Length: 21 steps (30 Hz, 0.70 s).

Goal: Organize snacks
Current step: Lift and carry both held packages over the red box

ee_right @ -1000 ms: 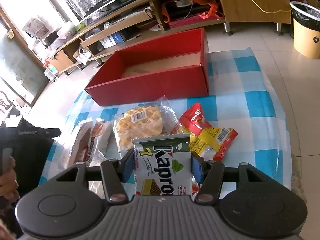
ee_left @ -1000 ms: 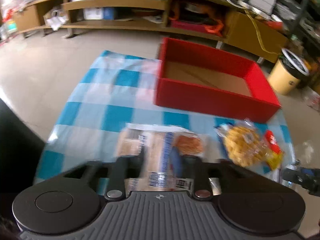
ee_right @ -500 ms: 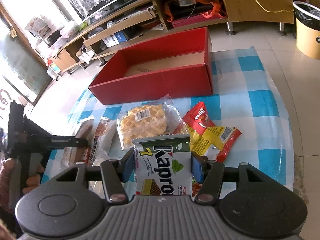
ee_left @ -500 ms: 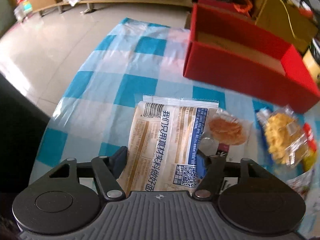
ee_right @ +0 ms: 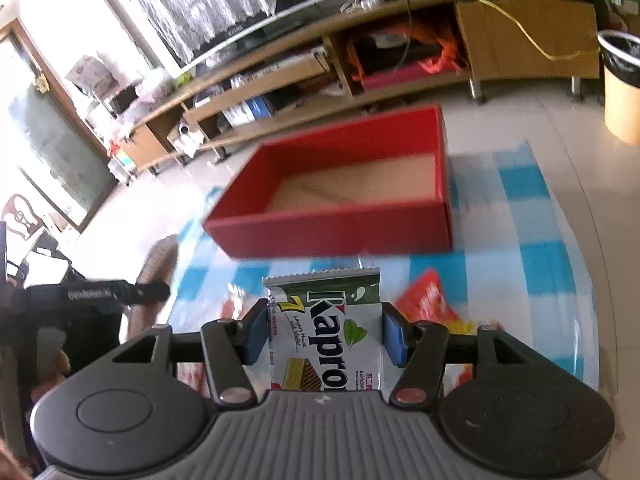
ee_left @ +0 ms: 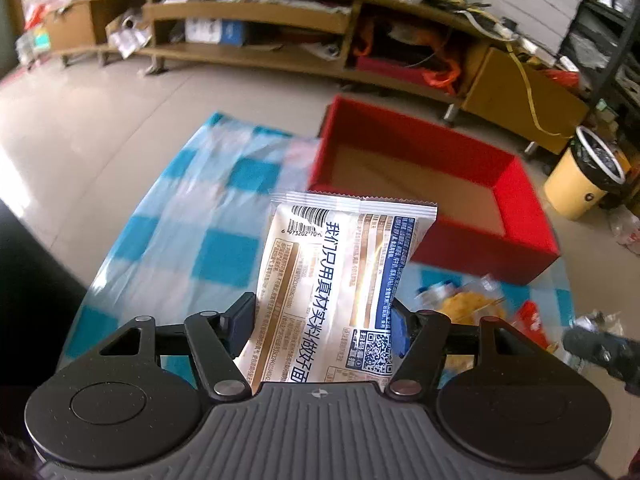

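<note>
My left gripper (ee_left: 322,322) is shut on a beige bread packet (ee_left: 340,280) with blue print and a barcode, lifted off the checked cloth and tilted toward the open red box (ee_left: 424,184). My right gripper (ee_right: 324,330) is shut on a green and white Kapro wafer packet (ee_right: 328,328), held above the table short of the red box (ee_right: 340,200). The box holds nothing but its bare cardboard floor. A waffle packet (ee_left: 468,308) and a red and yellow packet (ee_right: 432,300) lie on the cloth below.
The blue and white checked cloth (ee_left: 224,216) covers the table, which ends close on all sides. A yellow bin (ee_left: 580,184) stands on the floor at the right. Long wooden shelves (ee_left: 248,16) run behind. The left gripper's body (ee_right: 100,292) shows at the left of the right wrist view.
The left gripper has lifted the bread packet off the cloth and swung up toward the box. The right gripper has risen with the wafer packet, and the snacks beneath have dropped lower in view.
</note>
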Motion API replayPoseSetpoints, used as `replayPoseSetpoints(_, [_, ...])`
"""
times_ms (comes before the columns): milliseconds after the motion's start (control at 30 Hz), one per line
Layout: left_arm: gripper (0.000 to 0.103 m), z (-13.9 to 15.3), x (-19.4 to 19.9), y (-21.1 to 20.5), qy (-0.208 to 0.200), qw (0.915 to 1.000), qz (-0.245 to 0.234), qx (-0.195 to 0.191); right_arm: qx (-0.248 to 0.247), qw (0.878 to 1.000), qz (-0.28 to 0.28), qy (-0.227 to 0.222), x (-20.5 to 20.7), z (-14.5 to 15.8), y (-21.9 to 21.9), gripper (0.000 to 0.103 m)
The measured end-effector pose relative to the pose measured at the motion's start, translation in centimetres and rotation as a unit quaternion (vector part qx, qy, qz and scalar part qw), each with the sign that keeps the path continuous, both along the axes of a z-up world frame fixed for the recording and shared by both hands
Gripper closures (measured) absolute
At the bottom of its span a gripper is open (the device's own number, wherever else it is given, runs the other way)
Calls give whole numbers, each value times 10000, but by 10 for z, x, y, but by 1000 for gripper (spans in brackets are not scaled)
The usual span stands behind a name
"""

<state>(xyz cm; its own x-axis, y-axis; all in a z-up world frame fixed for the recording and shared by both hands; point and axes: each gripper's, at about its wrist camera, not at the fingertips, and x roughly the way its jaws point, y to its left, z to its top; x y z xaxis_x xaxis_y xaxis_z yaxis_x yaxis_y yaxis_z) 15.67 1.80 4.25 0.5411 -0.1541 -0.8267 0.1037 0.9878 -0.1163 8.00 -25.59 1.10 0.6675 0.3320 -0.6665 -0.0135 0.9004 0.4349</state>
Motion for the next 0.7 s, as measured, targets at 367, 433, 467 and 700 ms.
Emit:
replayPoseSetpoints(367, [32, 2, 32, -51, -334, 9983, -332, 353, -60, 9993, -161, -325, 58, 20, -3, 49])
replayPoseSetpoints(433, [32, 0, 39, -57, -366, 9978, -360, 410, -95, 9992, -175, -358, 68, 21, -5, 49])
replayPoseSetpoints(467, [32, -1, 42, -60, -377, 9977, -372, 426, -110, 9991, -182, -370, 72, 21, -6, 49])
replayPoseSetpoints(700, [32, -5, 65, -76, -458, 9969, -406, 505, -202, 9988, -214, -393, 104, 17, -10, 49])
